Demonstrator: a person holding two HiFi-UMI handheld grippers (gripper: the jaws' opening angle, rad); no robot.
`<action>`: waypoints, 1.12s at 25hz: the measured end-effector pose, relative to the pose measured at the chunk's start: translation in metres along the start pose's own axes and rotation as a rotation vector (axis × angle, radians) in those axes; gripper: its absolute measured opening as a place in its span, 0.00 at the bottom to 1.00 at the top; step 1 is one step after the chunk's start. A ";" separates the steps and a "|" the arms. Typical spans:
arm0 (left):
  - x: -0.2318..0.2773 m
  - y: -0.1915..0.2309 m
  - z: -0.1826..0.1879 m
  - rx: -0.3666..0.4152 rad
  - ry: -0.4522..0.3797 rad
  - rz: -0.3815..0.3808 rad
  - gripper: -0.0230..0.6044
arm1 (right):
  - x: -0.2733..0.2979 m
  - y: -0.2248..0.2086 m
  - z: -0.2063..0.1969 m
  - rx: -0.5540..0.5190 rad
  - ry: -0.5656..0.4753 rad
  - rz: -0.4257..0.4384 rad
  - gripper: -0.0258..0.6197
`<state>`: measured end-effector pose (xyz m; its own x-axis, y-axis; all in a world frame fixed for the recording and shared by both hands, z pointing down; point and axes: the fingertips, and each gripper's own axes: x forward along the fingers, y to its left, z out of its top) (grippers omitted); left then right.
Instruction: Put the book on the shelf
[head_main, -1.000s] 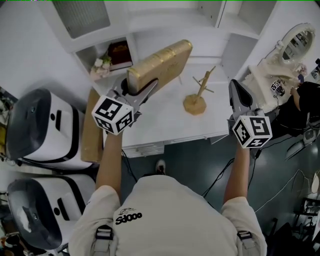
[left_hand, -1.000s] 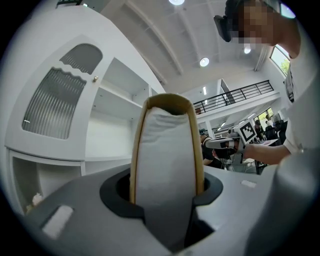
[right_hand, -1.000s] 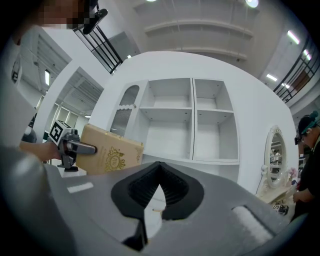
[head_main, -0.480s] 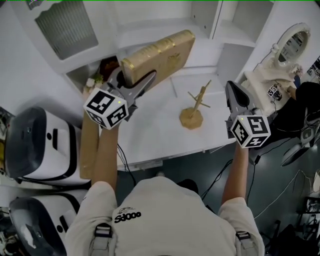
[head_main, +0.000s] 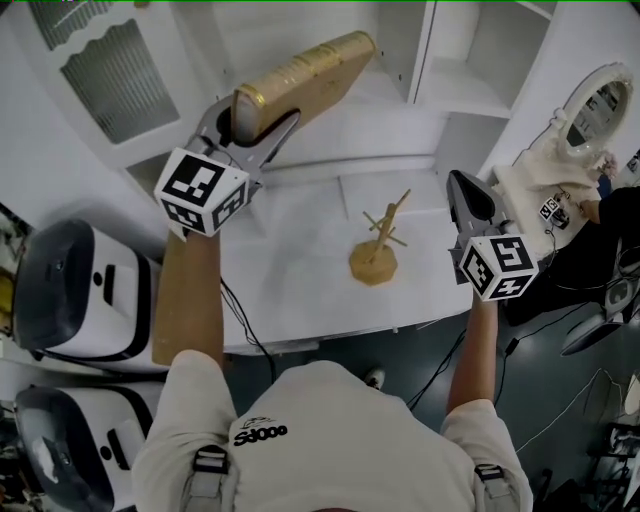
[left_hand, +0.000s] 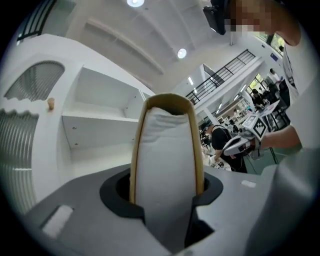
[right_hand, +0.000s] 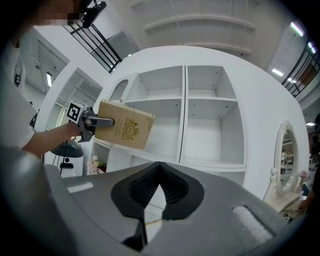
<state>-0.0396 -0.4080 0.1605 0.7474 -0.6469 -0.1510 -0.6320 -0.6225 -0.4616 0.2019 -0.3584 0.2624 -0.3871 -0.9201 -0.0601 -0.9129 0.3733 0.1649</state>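
The gold-covered book sticks out up and to the right from my left gripper, which is shut on its near end. It hangs in the air in front of the white shelf unit. In the left gripper view the book's white page edge fills the gap between the jaws, with an open shelf compartment behind it. The right gripper view shows the book level with the left compartments. My right gripper hovers at the desk's right, shut and empty, its pads meeting.
A small wooden branched stand sits on the white desk top. A white vanity mirror stands at the right. Two white and black appliances are at the left, with dark floor and cables below the desk.
My left gripper has carried the book upward and toward the shelf, rolling it a little. The right gripper has shifted slightly and stays shut.
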 end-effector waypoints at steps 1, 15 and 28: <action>0.006 0.002 0.001 0.037 0.018 0.014 0.41 | 0.002 -0.005 -0.002 0.004 0.002 0.004 0.04; 0.111 -0.005 -0.055 0.649 0.457 0.036 0.42 | 0.021 -0.029 -0.021 0.043 0.015 0.056 0.04; 0.153 -0.051 -0.120 0.653 0.609 -0.224 0.68 | 0.014 -0.040 -0.038 0.025 0.060 0.048 0.04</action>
<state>0.0821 -0.5277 0.2657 0.4842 -0.7768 0.4026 -0.1064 -0.5090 -0.8542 0.2375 -0.3911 0.2922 -0.4230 -0.9061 0.0066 -0.8967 0.4196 0.1411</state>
